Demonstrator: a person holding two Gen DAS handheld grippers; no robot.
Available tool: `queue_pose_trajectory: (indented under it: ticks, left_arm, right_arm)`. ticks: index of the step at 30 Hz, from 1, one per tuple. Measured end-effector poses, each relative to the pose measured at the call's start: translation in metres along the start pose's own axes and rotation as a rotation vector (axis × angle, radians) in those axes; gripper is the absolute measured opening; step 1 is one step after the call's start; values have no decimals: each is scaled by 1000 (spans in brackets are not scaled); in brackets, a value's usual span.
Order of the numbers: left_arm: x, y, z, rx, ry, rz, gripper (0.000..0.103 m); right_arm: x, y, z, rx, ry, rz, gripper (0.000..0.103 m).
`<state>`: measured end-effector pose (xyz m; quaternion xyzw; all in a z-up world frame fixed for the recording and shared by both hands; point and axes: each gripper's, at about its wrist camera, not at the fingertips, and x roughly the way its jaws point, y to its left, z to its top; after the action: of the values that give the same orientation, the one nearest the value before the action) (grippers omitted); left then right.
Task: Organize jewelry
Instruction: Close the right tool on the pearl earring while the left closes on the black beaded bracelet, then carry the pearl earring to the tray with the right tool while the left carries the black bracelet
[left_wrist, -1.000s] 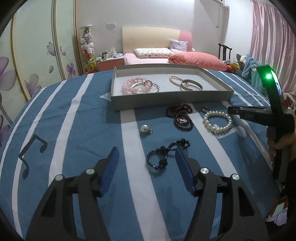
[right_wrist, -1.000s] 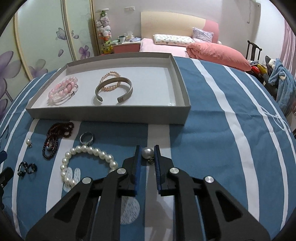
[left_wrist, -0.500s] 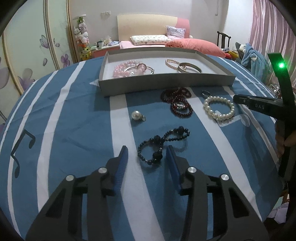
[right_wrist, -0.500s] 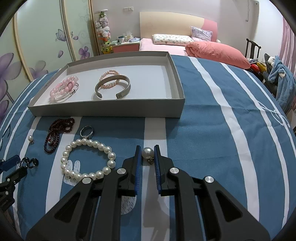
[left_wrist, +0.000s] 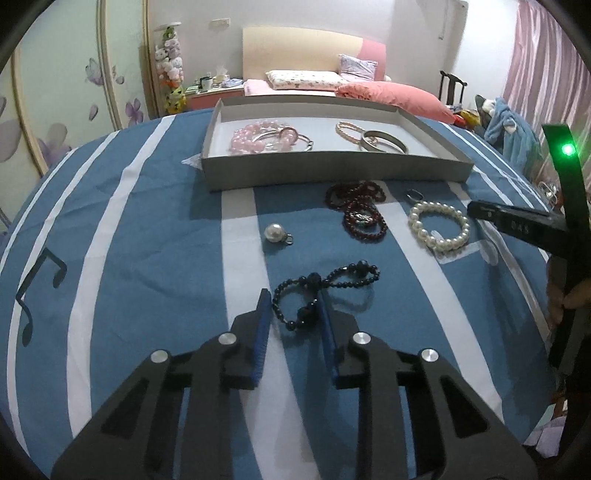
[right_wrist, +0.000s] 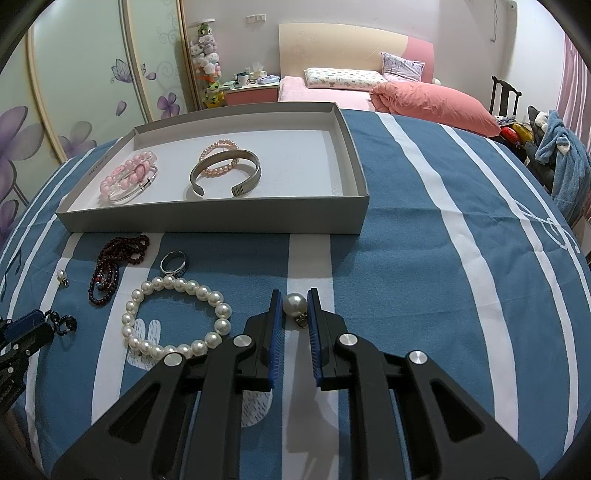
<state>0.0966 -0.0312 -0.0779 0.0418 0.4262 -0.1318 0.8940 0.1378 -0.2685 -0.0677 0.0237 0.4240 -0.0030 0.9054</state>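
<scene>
My left gripper has its jaws closing around the near loop of a black bead bracelet on the blue striped cloth; the right pad touches the beads, the left pad stands slightly off. My right gripper is shut on a pearl pendant, held just above the cloth. The grey tray holds a pink bead bracelet, a silver cuff and a small pink pearl bracelet. The tray also shows in the left wrist view.
Loose on the cloth lie a white pearl bracelet, a dark red bead strand, a ring and a second pearl pendant. The right gripper's body stands at the right of the left view.
My left gripper has moved forward and narrowed its jaws around the black bracelet's near loop. My right gripper keeps the pearl pendant and has drifted slightly back from the tray.
</scene>
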Motion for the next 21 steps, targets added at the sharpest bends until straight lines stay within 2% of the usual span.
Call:
queue_pose_trajectory:
  ticks: [6,13,21]
  left_arm:
    - [1,2,2,0,7,23,12]
    - [-1,11,5,-25,-9,41,12]
    - [-16,23,10,-66,-71,45,12]
  right_arm:
    - [0,0,0,-1,0,0,14]
    - [-2,-2,-2,19,-5,18,14]
    - [-19,2,-6,13,-78,18,14]
